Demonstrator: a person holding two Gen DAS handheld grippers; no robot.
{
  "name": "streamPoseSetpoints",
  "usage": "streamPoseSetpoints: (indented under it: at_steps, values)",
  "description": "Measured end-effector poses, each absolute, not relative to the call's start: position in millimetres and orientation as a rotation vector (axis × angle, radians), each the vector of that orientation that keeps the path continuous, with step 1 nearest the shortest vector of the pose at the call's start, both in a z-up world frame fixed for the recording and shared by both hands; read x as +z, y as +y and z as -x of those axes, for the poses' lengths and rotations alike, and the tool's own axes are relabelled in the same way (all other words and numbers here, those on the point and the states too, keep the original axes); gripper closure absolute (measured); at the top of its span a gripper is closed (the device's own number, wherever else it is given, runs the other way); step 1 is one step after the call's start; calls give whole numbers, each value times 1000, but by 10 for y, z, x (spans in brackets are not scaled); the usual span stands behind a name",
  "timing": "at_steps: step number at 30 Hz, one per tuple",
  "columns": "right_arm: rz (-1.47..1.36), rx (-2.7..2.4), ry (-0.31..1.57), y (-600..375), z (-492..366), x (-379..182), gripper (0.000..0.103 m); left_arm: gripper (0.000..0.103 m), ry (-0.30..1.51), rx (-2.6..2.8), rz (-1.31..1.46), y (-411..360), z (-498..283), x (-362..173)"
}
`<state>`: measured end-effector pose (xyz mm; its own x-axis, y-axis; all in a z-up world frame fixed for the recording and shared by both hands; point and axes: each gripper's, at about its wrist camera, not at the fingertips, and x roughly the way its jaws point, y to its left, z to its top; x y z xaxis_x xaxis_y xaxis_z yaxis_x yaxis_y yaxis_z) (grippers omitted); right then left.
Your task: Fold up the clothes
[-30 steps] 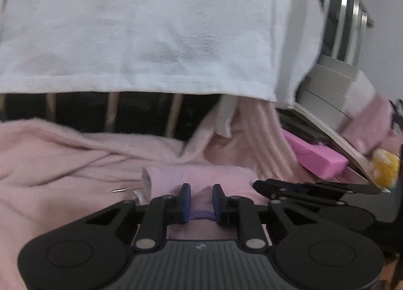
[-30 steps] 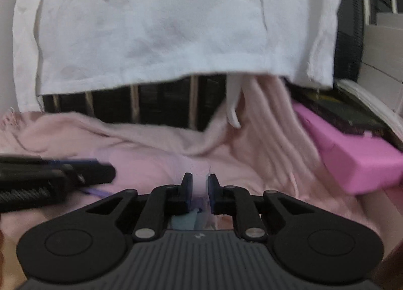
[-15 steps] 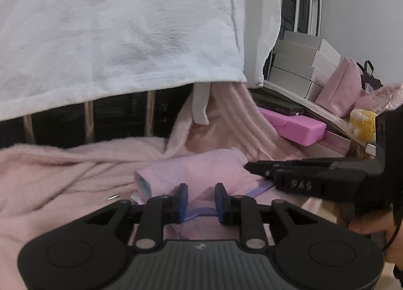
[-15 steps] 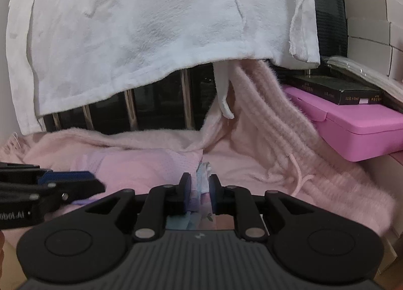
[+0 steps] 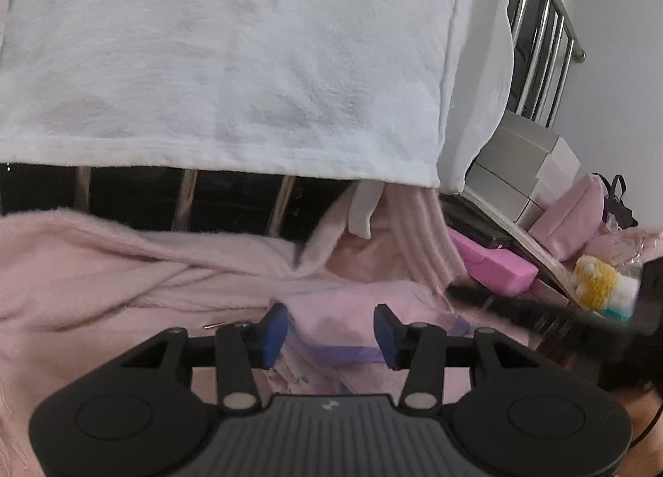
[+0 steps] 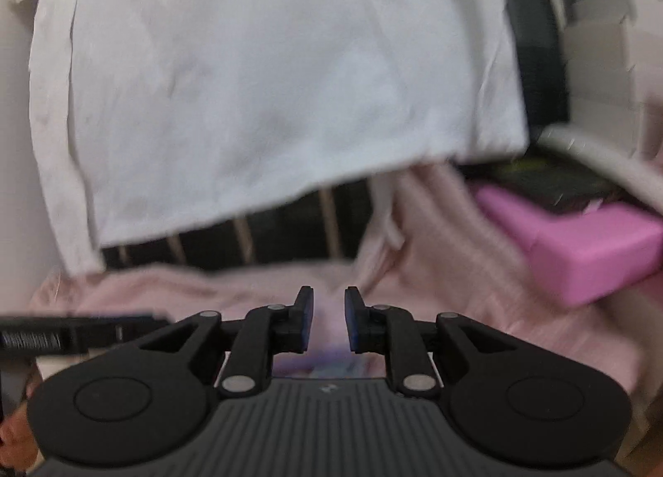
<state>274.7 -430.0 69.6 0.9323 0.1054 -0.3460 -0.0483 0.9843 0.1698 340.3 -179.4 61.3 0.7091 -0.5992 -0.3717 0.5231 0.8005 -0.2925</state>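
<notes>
Both grippers sit over soft pink clothes [image 5: 352, 311]. Left gripper [image 5: 330, 330] is opening, letting go (cloth between). Right gripper [image 6: 328, 321] looks nearly closed, pinching cloth; grab edges at 6 o'clock.

A white towel [image 5: 232, 62] hangs over dark railing bars. Below it spreads a pale pink fleece garment [image 5: 103, 261]. The folded garment [image 5: 344, 311] near the left tool [image 5: 330, 330] is light pink with a purple trim and a pastel printed lining. The tool is black with blue pads [image 5: 273, 332]. To the right are a bright pink case [image 5: 493, 267], grey-white boxes [image 5: 522, 158] and a yellow plush toy [image 5: 596, 280].
</notes>
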Motion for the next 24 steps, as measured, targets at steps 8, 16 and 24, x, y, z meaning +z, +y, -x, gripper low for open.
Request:
streamPoseSetpoints:
  at_steps: [8,16,24]
  values:
    - [-114,10,303,-4144,-2453,1034,88,48,547,-376,170,-1846,-3318,880]
    - [-48,129,291,-3515,-1501,1406,50,28,548,-288,129,-970,-2002,1183]
    - [-113,226,583,-2651,-481,449,40,22,686,-152,74,-120,-449,377]
